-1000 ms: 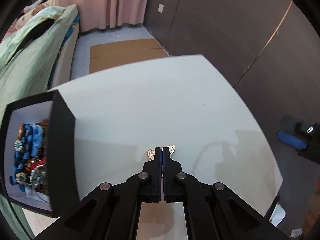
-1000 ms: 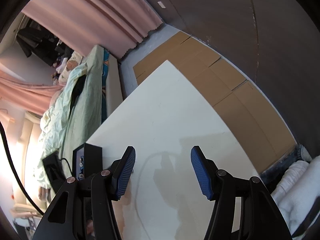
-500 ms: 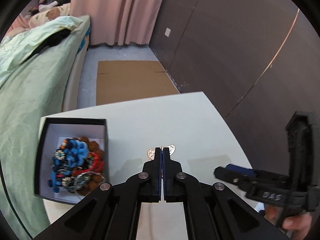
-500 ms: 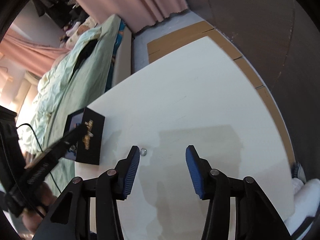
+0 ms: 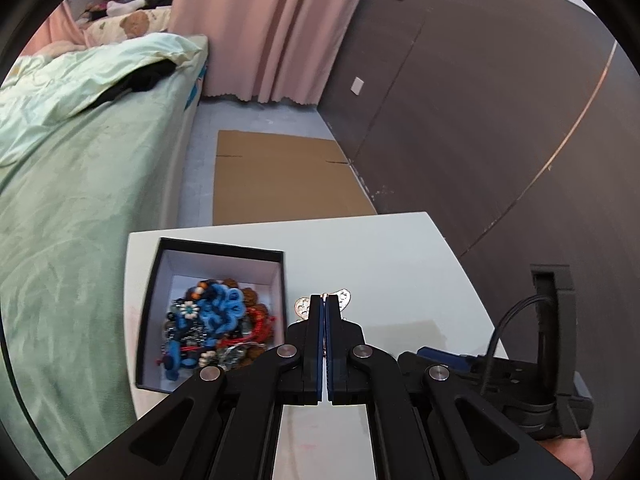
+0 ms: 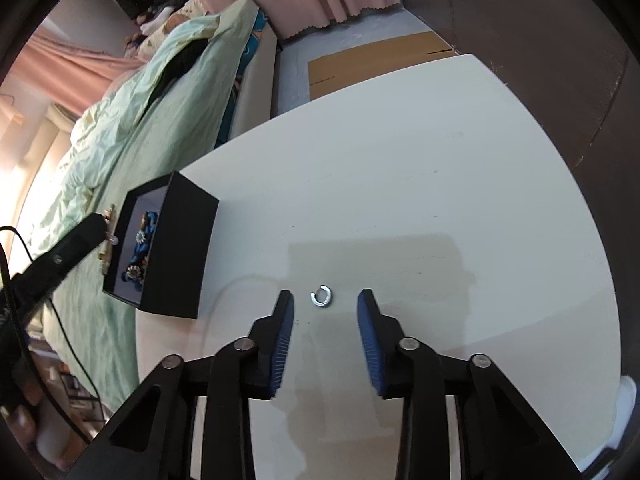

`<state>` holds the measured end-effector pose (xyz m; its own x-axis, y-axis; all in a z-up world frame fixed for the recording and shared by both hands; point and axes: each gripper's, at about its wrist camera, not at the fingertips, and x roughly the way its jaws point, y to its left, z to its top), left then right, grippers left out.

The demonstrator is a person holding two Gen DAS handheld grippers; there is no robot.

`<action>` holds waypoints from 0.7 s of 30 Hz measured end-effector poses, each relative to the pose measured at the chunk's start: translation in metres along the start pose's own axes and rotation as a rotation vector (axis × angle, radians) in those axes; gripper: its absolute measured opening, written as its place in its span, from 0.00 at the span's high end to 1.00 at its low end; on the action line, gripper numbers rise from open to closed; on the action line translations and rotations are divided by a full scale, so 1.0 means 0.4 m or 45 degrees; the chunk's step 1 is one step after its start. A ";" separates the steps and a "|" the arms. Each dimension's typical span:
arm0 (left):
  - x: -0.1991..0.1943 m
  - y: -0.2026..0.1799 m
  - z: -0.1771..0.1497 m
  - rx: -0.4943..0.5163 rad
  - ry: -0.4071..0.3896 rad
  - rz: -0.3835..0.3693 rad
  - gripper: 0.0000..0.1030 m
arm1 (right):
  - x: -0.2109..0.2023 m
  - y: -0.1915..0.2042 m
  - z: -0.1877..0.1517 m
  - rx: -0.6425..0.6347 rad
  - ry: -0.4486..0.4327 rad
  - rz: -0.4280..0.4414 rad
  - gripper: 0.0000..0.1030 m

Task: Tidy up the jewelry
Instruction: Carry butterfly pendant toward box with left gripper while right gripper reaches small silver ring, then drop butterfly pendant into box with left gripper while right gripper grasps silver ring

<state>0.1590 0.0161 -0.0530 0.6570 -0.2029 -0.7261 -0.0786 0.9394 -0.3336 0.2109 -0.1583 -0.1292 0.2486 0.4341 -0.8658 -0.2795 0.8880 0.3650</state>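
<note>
Ring (image 6: pixel 321 295) lies on the white table (image 6: pixel 440 184), centre of the right wrist frame, between the tips of the right gripper (image 6: pixel 325 304), whose jaws have just been closing and stand narrow, not touching it. We should lower squarely and pinch across the ring's band so it doesn't skid. Left gripper (image 5: pixel 324 304) is clamped on a gold butterfly-shaped charm (image 5: pixel 343 296), lower centre of its frame, just right of the black jewelry box (image 5: pixel 154 300) full of beads. We carry it over the rim, then release low.
</note>
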 end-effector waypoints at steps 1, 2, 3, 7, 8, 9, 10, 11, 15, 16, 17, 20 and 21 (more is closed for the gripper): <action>-0.001 0.010 0.001 -0.011 -0.001 0.005 1.00 | 0.005 0.005 0.000 -0.006 0.005 -0.007 0.74; -0.003 0.019 0.001 -0.018 -0.002 0.009 1.00 | 0.012 0.011 -0.001 -0.017 0.010 -0.023 0.74; -0.005 0.027 0.001 -0.026 -0.002 0.013 1.00 | 0.015 0.014 -0.001 -0.028 0.010 -0.041 0.75; -0.012 0.048 -0.001 -0.051 -0.004 0.022 1.00 | 0.026 0.031 0.002 -0.057 0.010 -0.103 0.76; -0.014 0.053 -0.001 -0.055 -0.005 0.023 1.00 | 0.029 0.037 0.002 -0.073 0.009 -0.120 0.76; -0.016 0.058 -0.001 -0.060 -0.005 0.023 1.00 | 0.031 0.041 0.001 -0.086 0.014 -0.130 0.77; -0.016 0.062 -0.001 -0.063 -0.005 0.023 1.00 | 0.036 0.046 -0.001 -0.102 0.022 -0.153 0.79; -0.016 0.065 0.000 -0.067 -0.006 0.023 1.00 | 0.041 0.053 -0.003 -0.114 0.025 -0.179 0.84; -0.015 0.079 0.000 -0.083 -0.002 0.020 1.00 | 0.042 0.077 -0.011 -0.188 0.007 -0.260 0.86; -0.013 0.082 0.000 -0.088 -0.001 0.018 1.00 | 0.041 0.080 -0.013 -0.205 0.004 -0.269 0.86; -0.013 0.082 -0.001 -0.092 0.000 0.018 1.00 | 0.040 0.084 -0.016 -0.221 0.000 -0.273 0.87; -0.003 0.098 0.000 -0.133 0.018 0.007 1.00 | 0.026 0.088 -0.016 -0.225 -0.018 -0.260 0.88; 0.004 0.108 0.000 -0.162 0.042 -0.004 1.00 | 0.022 0.092 -0.015 -0.222 -0.027 -0.253 0.88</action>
<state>0.1565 0.0563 -0.0684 0.6327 -0.2163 -0.7436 -0.1724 0.8967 -0.4076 0.1972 -0.1227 -0.1253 0.3335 0.2586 -0.9066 -0.3788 0.9174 0.1224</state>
